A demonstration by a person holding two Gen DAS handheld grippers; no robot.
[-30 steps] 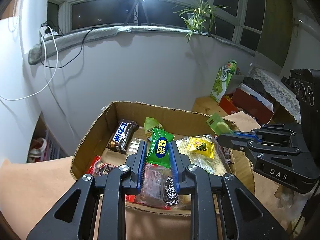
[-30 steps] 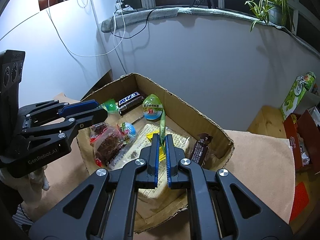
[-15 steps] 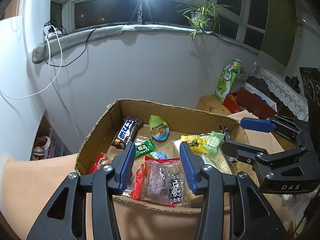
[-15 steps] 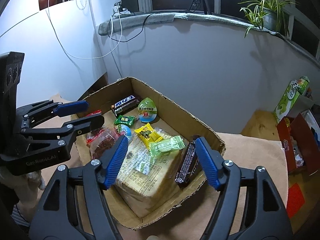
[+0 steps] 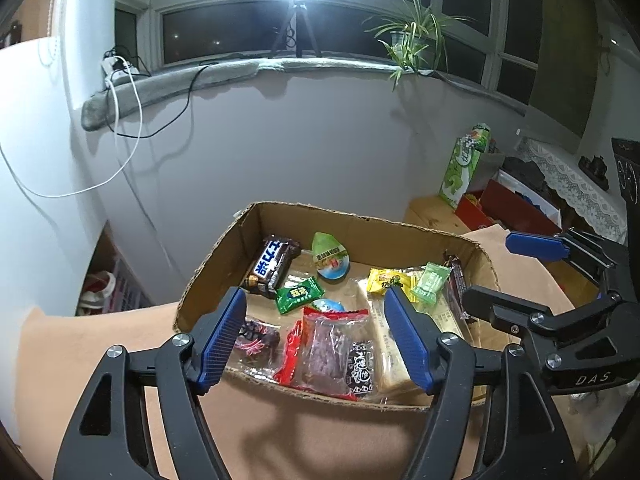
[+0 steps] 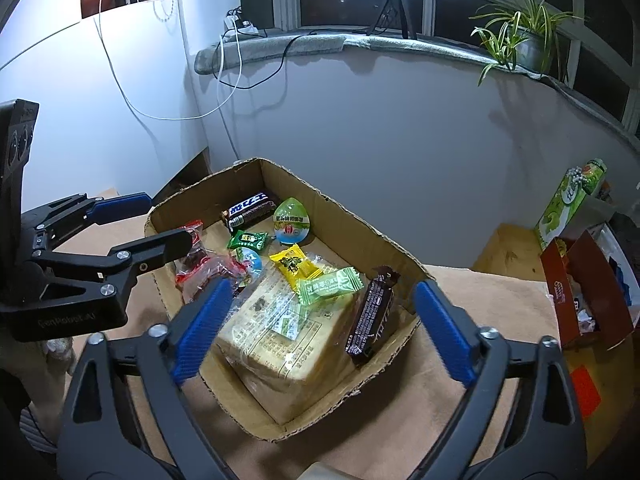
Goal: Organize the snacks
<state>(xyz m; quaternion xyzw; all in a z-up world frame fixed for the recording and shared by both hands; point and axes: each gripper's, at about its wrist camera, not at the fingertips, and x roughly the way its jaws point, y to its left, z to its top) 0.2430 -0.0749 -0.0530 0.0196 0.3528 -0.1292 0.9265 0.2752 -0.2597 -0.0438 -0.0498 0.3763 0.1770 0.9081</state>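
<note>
An open cardboard box (image 5: pixel 280 213) (image 6: pixel 352 222) holds the snacks. Inside lie a dark bar with white lettering (image 5: pixel 272 266), a green egg-shaped cup (image 5: pixel 330 256), a red bag (image 5: pixel 332 348) and a wrapped bread loaf (image 6: pixel 280 340). A dark green packet (image 5: pixel 300 300) (image 6: pixel 247 240) rests on the box floor. A pale green candy (image 6: pixel 330 286) (image 5: pixel 430 282) lies on the loaf beside a yellow candy (image 6: pixel 294 266). My left gripper (image 5: pixel 315 295) (image 6: pixel 165 218) and right gripper (image 6: pixel 324 287) (image 5: pixel 494 268) hover over the box's near side, jaws opening, nothing between them.
The box sits on a tan cloth surface (image 5: pixel 100 340) close to a white wall. A green carton (image 5: pixel 464 168) and a red box (image 6: pixel 576 292) stand off to the right. A potted plant (image 6: pixel 524 32) and cables are on the windowsill.
Both grippers went from shut to wide. The left let go of the dark green packet, the right of the pale green candy; both now lie in the box.
</note>
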